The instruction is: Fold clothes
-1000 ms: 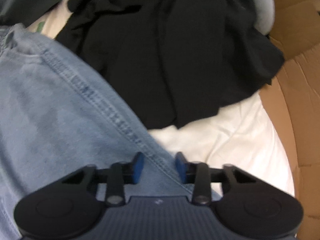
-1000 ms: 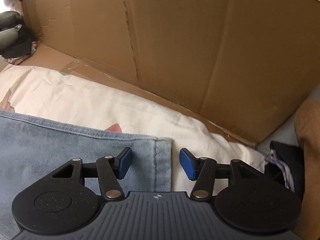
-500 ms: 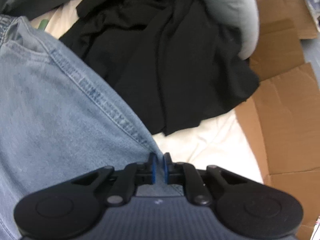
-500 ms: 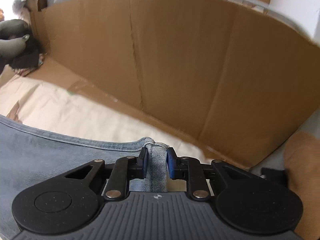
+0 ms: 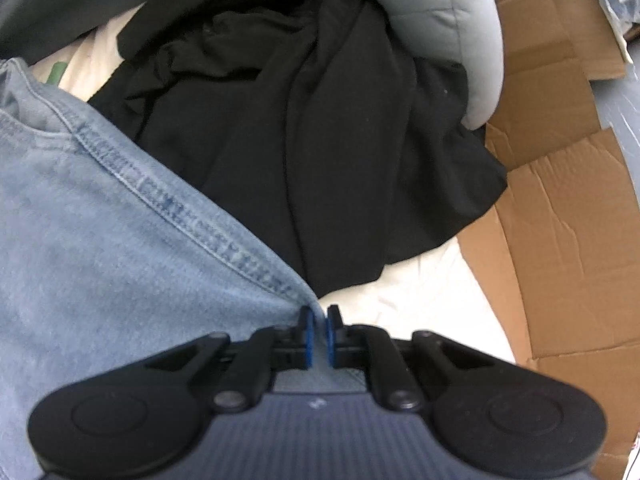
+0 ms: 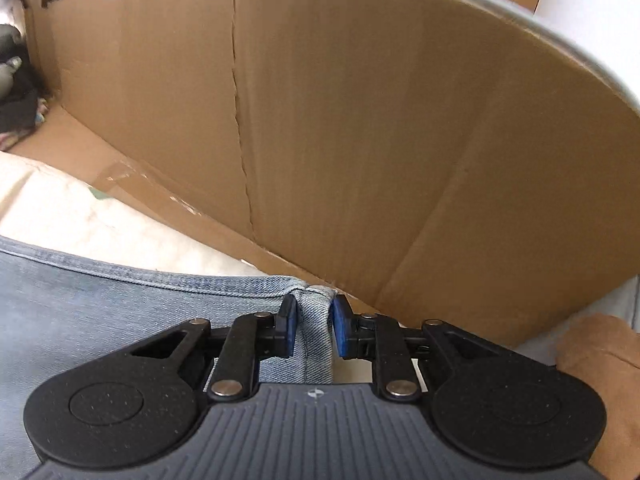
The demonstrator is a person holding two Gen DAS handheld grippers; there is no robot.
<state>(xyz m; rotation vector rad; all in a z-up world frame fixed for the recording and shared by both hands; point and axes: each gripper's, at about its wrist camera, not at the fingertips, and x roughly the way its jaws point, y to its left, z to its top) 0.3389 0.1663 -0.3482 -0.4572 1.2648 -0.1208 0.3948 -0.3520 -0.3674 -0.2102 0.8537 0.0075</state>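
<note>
The light-blue jeans are spread over a white sheet, which is bordered by flattened cardboard. The left tongs are seen nearly closed, with the jeans' stitched seam edge pinched between the blue pads. Just beyond that edge, a crumpled black garment lies on the sheet, partly under a grey padded item. The right tongs are clamped narrowly on a bunched fold of the jeans at the hem corner. An upright cardboard wall stands behind the sheet.
</note>
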